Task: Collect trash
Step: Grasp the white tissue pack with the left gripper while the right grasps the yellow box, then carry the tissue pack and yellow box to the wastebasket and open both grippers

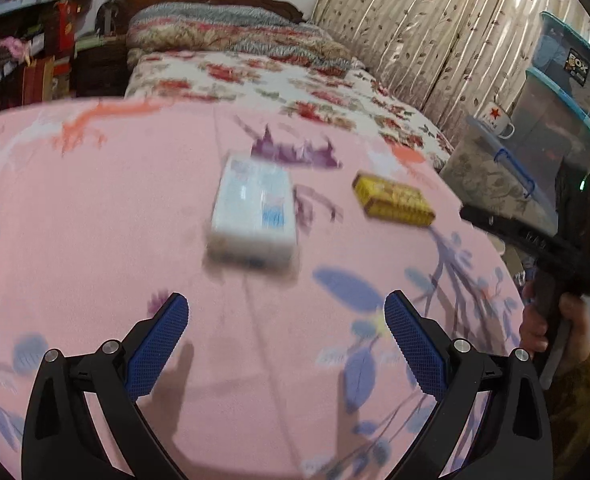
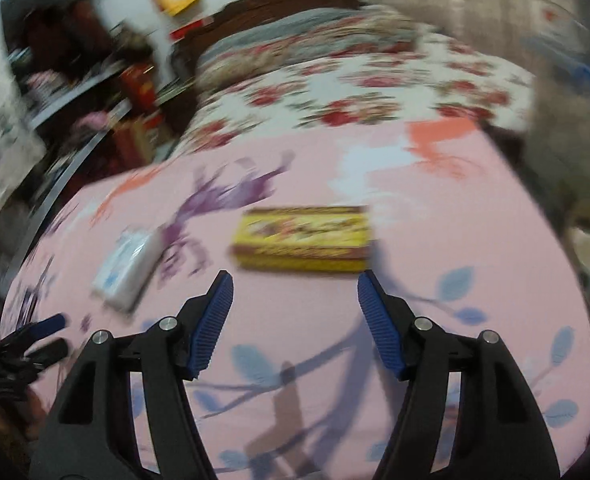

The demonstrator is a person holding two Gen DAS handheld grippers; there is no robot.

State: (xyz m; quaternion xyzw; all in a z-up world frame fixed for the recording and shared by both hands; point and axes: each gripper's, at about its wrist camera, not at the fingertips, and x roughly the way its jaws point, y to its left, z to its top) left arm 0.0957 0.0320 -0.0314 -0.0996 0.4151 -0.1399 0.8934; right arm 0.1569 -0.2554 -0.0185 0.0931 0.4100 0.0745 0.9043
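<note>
yellow box on the pink sheet, white tissue pack just left of the box. probably light, stiff card; best gripped across the short sides. pack likely soft, squashy. right gripper tilted down, just short of the box, jaws spread, empty. left gripper angled down, short of the pack, spread, nothing held.

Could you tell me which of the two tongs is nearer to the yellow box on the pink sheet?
Right. The right tongs stand open just short of the yellow box, facing it. The left tongs face the white pack instead, the box off to their right.
</note>
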